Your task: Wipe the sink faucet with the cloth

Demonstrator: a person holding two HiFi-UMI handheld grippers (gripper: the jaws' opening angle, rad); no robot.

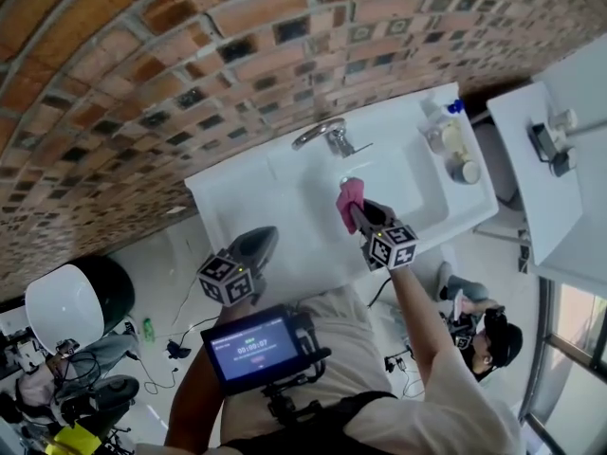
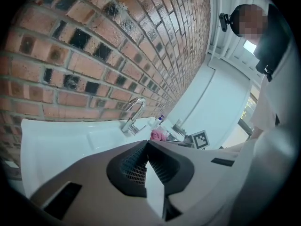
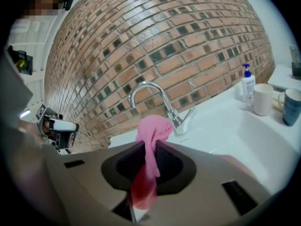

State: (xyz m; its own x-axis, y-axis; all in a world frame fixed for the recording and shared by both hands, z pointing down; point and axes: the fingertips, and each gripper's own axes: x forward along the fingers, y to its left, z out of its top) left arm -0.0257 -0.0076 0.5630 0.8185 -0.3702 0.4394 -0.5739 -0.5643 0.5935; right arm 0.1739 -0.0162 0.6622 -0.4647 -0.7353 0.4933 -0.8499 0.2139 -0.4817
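A white sink (image 1: 237, 197) stands against a brick wall (image 1: 142, 74), its faucet (image 1: 321, 135) at the back edge. The right gripper (image 1: 358, 214) has its fingers clamped on the pink cloth (image 1: 347, 195) over the basin, short of the faucet; the left gripper (image 1: 268, 236) has its fingers together, empty. All the wiping seems left to do.

Even daylight fills my head view, the white sink (image 1: 237, 197) near blown out and window (image 1: 569, 344) glare at lower right. Wide lenses bow the brick wall (image 1: 142, 74); both gripper views darken to black at the corners, their nearest foreground soft, shadows faint.
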